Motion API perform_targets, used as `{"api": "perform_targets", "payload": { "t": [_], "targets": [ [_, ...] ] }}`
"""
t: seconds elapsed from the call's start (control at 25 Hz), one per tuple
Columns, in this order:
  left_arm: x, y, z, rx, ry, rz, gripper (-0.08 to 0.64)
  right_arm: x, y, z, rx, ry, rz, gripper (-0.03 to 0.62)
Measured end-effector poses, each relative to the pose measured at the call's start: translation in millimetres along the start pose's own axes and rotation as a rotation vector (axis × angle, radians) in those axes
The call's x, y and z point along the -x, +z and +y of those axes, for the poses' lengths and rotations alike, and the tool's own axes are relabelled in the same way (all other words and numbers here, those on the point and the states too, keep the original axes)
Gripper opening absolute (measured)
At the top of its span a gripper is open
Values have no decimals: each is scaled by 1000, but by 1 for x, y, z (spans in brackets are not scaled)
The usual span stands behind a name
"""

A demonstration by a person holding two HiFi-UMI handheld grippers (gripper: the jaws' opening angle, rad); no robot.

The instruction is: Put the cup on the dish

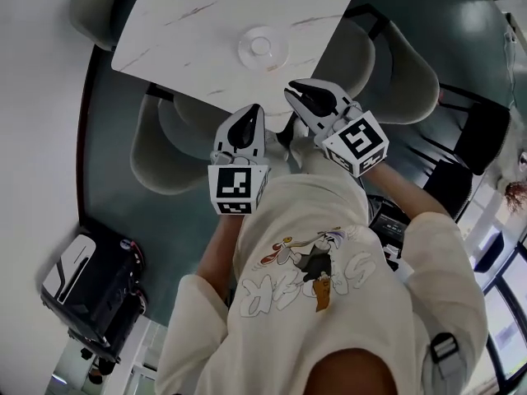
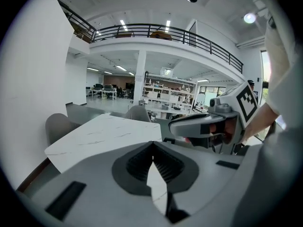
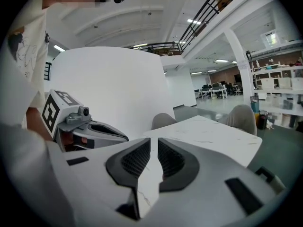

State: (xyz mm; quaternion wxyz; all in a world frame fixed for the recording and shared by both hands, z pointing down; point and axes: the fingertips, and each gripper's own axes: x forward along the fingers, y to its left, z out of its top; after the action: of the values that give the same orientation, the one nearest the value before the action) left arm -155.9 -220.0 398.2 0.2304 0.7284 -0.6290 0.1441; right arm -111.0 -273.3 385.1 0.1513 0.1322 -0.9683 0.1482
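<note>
You have one desk (image 1: pixel 198 31), two grippers, three grey chairs, one dish and one cup in front of you.

Well to the left of the desk, a black machine (image 1: pixel 90 286) sits on the floor by the white wall. One chair (image 1: pixel 97 6) stands at the desk's far-left corner and a second (image 1: pixel 165 155) is tucked against its near edge.

Your left gripper (image 1: pixel 244 130) hangs just off that near edge, above the second chair. Its jaws are closed tip to tip with nothing between them. In its own view the pale marble top (image 2: pixel 104 134) runs ahead of it.

The dish (image 1: pixel 280 56) lies on the desk about midway along its length and nearer the near edge than the far one. It is a clear glass disc, thin and hard to pick out against the white marble. The cup (image 1: pixel 263 46) stands at the dish's middle. From above it shows only as a smaller clear ring with a bright centre. Bare marble spreads to the left of the dish and beyond it.

Your right gripper (image 1: pixel 309 97) is just off the desk's near edge, close beside the left one and slightly ahead of it. Its jaws stand a narrow slit apart and hold nothing.

The third chair (image 1: pixel 408 81) curves round the desk's right edge, with dark floor beyond it.
</note>
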Motion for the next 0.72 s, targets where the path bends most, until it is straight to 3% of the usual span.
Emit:
{"api": "perform_targets", "payload": {
  "t": [0.28, 0.72],
  "targets": [
    [8, 26, 0, 32, 30, -71, 3, 11, 19, 3, -9, 0, -20, 52],
    [8, 11, -7, 35, -1, -50, 3, 5, 12, 0, -69, 7, 41, 52]
  ]
}}
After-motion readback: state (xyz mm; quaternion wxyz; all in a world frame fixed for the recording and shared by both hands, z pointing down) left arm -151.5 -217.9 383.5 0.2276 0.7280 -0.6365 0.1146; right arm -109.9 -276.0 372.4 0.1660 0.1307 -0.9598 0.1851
